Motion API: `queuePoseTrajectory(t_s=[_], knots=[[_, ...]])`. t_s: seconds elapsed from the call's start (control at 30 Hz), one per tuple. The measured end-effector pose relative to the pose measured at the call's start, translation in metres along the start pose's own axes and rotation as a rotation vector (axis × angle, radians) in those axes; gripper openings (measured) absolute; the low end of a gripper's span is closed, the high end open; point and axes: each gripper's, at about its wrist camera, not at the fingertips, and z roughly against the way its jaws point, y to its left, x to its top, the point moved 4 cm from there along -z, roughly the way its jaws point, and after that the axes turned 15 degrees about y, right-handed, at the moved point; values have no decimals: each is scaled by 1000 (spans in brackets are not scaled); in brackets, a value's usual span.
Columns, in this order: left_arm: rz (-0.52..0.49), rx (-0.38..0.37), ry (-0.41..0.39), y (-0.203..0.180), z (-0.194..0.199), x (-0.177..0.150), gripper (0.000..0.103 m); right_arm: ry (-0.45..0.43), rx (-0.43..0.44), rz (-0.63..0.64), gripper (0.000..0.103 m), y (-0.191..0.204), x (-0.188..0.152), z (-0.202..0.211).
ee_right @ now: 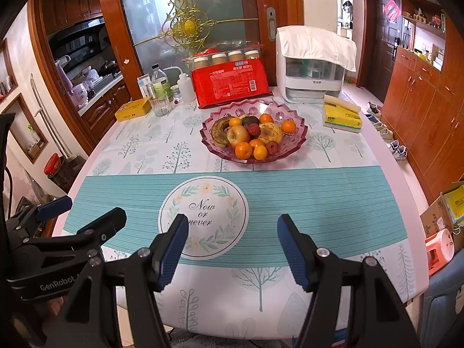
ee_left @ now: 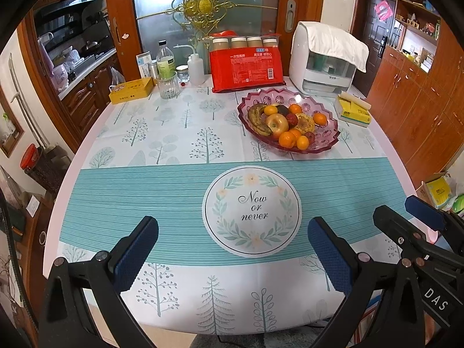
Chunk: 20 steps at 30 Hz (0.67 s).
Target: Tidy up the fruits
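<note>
A pink scalloped glass bowl (ee_left: 293, 94) (ee_right: 255, 106) stands on the far right half of the table. It is heaped with fruit: a browned banana (ee_left: 256, 116) (ee_right: 219, 132), an apple (ee_left: 277, 123) (ee_right: 237, 134), several oranges (ee_left: 287, 139) (ee_right: 243, 150) and small red lychees (ee_right: 272, 148). My left gripper (ee_left: 233, 249) hovers open over the near table edge, with only the printed "Now or never" circle showing between its blue pads. Beside it, my right gripper (ee_right: 233, 249) is also open and holds nothing. Each gripper shows in the other's view: right gripper (ee_left: 406, 217), left gripper (ee_right: 84, 213). Both are well short of the bowl.
Along the back edge stand a red packet of cups (ee_left: 246, 63), a white appliance under a cloth (ee_left: 324, 58), a yellow tissue pack (ee_left: 352, 110), a yellow tin (ee_left: 132, 90), a glass (ee_left: 168, 87) and bottles (ee_left: 165, 61). A patterned tablecloth (ee_left: 145, 179) covers the table.
</note>
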Motion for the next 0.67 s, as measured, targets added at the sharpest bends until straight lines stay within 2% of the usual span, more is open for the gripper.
queuePoseTrajectory(t_s=[0.67], knots=[[1, -1, 5, -3, -2, -2, 102, 11, -6, -10, 64, -4, 1, -6]])
